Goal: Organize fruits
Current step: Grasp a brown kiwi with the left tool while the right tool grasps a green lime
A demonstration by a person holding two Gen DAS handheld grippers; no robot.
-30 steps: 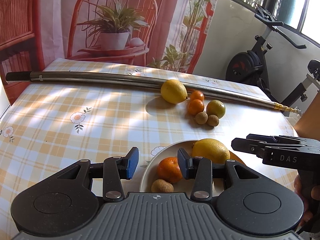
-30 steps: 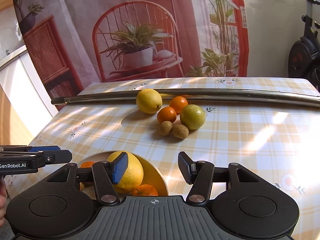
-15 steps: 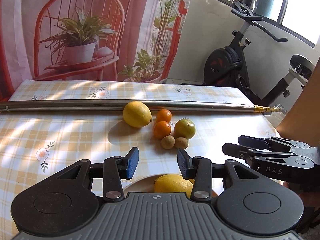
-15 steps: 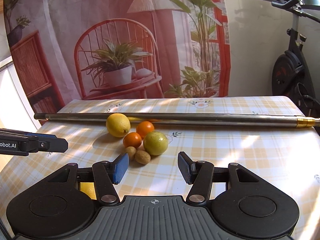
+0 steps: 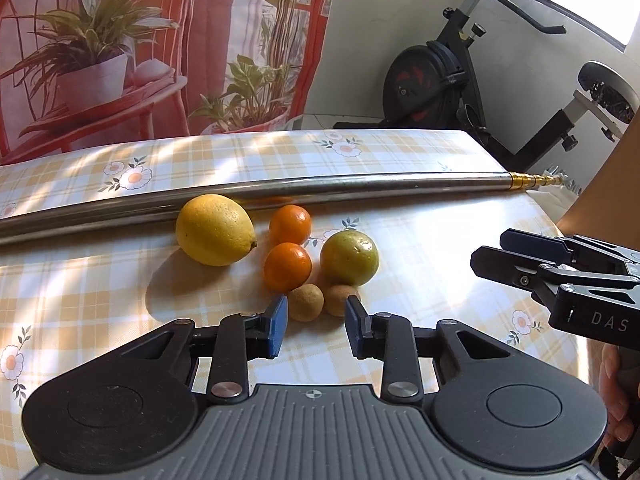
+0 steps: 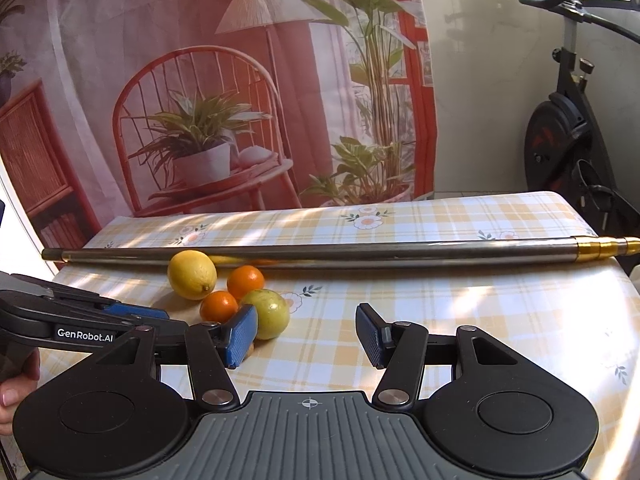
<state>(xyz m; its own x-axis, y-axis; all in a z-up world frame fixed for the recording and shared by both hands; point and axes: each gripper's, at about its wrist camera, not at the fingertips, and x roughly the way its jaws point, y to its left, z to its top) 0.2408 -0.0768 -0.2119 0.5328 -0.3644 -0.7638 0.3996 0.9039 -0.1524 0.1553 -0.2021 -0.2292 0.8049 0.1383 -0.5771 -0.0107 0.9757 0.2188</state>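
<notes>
A cluster of fruit lies on the checked tablecloth: a yellow lemon (image 5: pixel 215 229), two small oranges (image 5: pixel 290 224) (image 5: pixel 287 267), a green-yellow lime (image 5: pixel 349 257) and two small brown fruits (image 5: pixel 306 302) (image 5: pixel 341 299). My left gripper (image 5: pixel 316 332) is open just short of the brown fruits, nothing between its fingers. In the right wrist view the lemon (image 6: pixel 192 274), oranges (image 6: pixel 245 281) and lime (image 6: pixel 265 313) sit left of centre. My right gripper (image 6: pixel 306 340) is open over bare cloth, its left pad in front of the lime. The plate is out of view.
A long metal pole (image 5: pixel 280 192) lies across the table behind the fruit. An exercise bike (image 5: pixel 452 76) stands past the table's right end. A printed curtain (image 6: pixel 200 80) hangs behind. The right gripper's body (image 5: pixel 560 276) is at the left view's right edge.
Both grippers lifted away from the plate and moved forward toward the fruit cluster; the plate dropped out of view. Both stayed open.
</notes>
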